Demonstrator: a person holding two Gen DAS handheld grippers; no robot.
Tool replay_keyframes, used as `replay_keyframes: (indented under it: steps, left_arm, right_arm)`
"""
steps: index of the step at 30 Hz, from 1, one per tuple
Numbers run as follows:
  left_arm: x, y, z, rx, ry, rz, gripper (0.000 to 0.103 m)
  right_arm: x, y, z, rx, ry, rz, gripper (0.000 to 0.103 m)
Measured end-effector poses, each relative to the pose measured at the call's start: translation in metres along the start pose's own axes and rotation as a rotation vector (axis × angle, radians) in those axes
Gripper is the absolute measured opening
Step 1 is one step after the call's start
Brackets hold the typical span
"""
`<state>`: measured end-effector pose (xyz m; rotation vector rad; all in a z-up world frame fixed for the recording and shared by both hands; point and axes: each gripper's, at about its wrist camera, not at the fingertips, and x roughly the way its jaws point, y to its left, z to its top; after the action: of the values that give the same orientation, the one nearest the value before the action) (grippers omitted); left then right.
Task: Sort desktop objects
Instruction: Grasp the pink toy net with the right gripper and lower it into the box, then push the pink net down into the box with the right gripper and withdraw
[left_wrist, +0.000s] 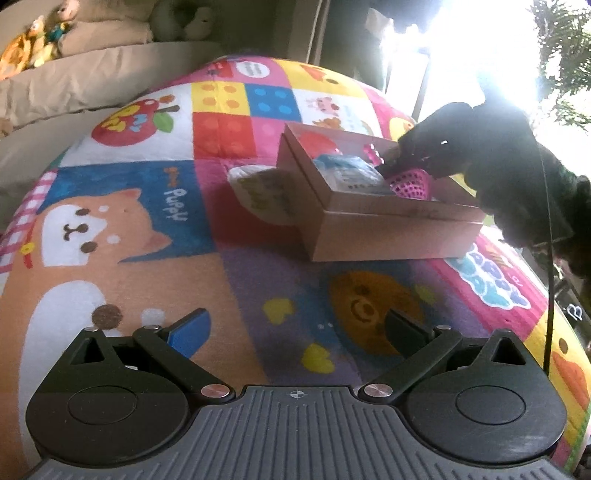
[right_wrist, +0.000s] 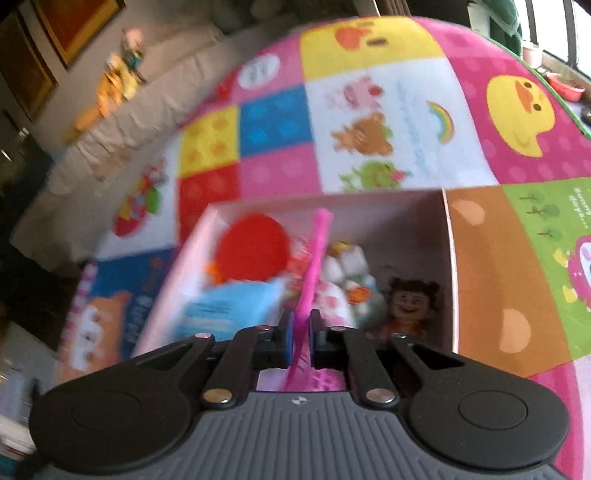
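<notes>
A pink cardboard box (left_wrist: 388, 229) stands on a colourful cartoon play mat (left_wrist: 155, 229). My right gripper (right_wrist: 300, 325) is shut on a pink mesh swatter-like toy (right_wrist: 314, 254) and holds it over the box (right_wrist: 448, 258); the toy's mesh head (left_wrist: 410, 184) shows in the left wrist view. Inside the box lie a red round thing (right_wrist: 255, 247), a light blue packet (right_wrist: 229, 306), small white and pink toys (right_wrist: 343, 273) and a doll with dark hair (right_wrist: 410, 299). My left gripper (left_wrist: 295, 325) is open and empty, low over the mat in front of the box.
A white packet with yellow print (left_wrist: 262, 192) lies on the mat against the box's left side. A beige sofa with stuffed toys (left_wrist: 74, 55) stands behind the mat. Bright window light comes from the upper right.
</notes>
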<state>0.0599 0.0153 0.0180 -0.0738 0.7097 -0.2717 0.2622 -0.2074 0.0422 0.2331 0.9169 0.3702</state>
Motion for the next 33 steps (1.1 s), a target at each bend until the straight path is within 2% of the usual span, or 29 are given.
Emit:
replay_keyframes:
  steps: [3, 5, 10, 13, 16, 21, 27, 28, 29, 31, 33]
  left_arm:
    - [0.001, 0.004, 0.000, -0.011, 0.002, 0.010, 0.103]
    - [0.001, 0.006, 0.000, -0.016, 0.002, 0.010, 0.103]
    - [0.003, 0.004, 0.000, -0.015, 0.007, -0.002, 0.103]
    - [0.005, 0.002, -0.001, -0.015, 0.008, -0.004, 0.103]
    - [0.004, -0.001, -0.001, -0.008, 0.008, -0.006, 0.103]
    - [-0.001, -0.003, -0.002, 0.003, 0.002, 0.000, 0.103]
    - [-0.004, 0.007, -0.002, -0.013, 0.001, 0.026, 0.103]
    - [-0.003, 0.008, -0.002, -0.021, 0.003, 0.027, 0.103]
    - [-0.001, 0.008, -0.001, -0.027, 0.005, 0.024, 0.103]
    - [0.002, 0.007, -0.001, -0.036, 0.012, 0.011, 0.103]
    - [0.003, 0.004, -0.001, -0.030, 0.013, -0.004, 0.103]
  right_arm:
    - [-0.005, 0.002, 0.002, -0.001, 0.001, -0.016, 0.010]
    - [-0.014, 0.008, -0.002, -0.054, -0.018, -0.082, 0.021]
    - [-0.041, 0.028, -0.026, -0.262, -0.068, -0.242, 0.022]
    - [-0.040, 0.026, -0.044, -0.296, -0.023, -0.296, 0.021]
    - [-0.036, 0.025, -0.055, -0.303, -0.043, -0.273, 0.014]
    - [-0.025, 0.033, -0.051, -0.275, -0.053, -0.225, 0.013]
    - [-0.042, 0.037, -0.035, -0.249, -0.111, -0.273, 0.013]
    - [-0.047, 0.035, -0.032, -0.224, -0.106, -0.250, 0.017]
    - [-0.051, 0.032, -0.028, -0.191, -0.098, -0.218, 0.026]
    - [-0.052, 0.028, -0.019, -0.128, -0.083, -0.168, 0.034]
    - [-0.043, 0.027, -0.013, -0.089, -0.058, -0.164, 0.034]
